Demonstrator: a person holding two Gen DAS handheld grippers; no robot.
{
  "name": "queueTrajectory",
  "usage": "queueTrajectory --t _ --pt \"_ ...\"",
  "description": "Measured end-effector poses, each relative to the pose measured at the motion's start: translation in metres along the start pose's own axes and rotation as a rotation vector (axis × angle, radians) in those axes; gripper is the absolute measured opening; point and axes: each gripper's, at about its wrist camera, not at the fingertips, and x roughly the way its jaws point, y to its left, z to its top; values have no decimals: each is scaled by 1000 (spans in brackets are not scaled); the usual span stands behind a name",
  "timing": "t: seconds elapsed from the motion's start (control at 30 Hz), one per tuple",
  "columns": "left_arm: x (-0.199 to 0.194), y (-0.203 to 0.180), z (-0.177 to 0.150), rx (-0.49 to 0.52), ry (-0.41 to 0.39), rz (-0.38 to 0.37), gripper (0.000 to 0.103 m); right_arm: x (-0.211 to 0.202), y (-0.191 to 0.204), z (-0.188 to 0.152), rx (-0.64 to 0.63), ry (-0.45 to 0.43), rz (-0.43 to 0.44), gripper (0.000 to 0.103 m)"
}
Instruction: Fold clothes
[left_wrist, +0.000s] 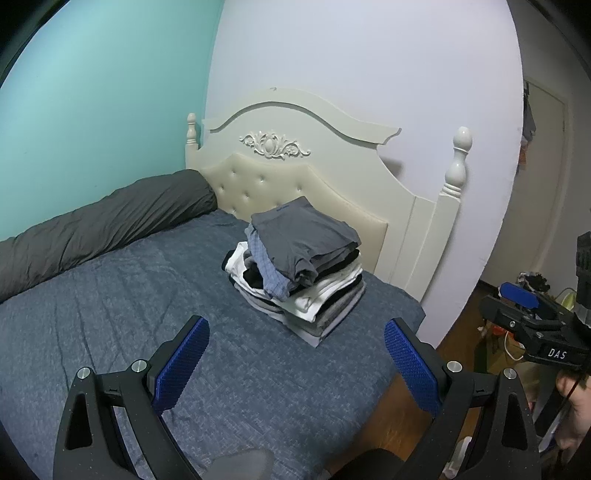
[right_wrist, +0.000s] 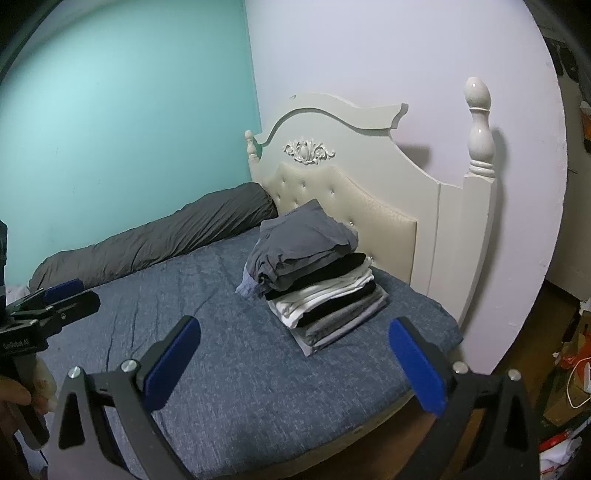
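Observation:
A stack of folded clothes (left_wrist: 299, 266) sits on the blue bed sheet (left_wrist: 110, 314) near the headboard, with a dark grey garment on top; it also shows in the right wrist view (right_wrist: 314, 280). My left gripper (left_wrist: 295, 365) is open and empty, held above the bed short of the stack. My right gripper (right_wrist: 295, 365) is open and empty, also short of the stack. The right gripper shows at the right edge of the left wrist view (left_wrist: 532, 314). The left gripper shows at the left edge of the right wrist view (right_wrist: 55, 299).
A rolled dark grey duvet (left_wrist: 92, 225) lies along the teal wall. A cream headboard (left_wrist: 314, 162) with posts stands behind the stack. The bed's right edge (right_wrist: 424, 384) drops to a wooden floor with clutter (right_wrist: 569, 369).

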Motion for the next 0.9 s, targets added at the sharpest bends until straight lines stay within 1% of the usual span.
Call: queueTrajectory --t 0.07,0.53,0.9 --pt "-1 1 0 -2 -3 4 102 0 0 -1 1 2 0 102" --pt "-1 3 0 -15 -9 17 103 0 1 -1 -2 -4 -5 103" --pt "3 8 -2 -38 10 25 103 -1 -1 -1 -3 -7 -13 103"
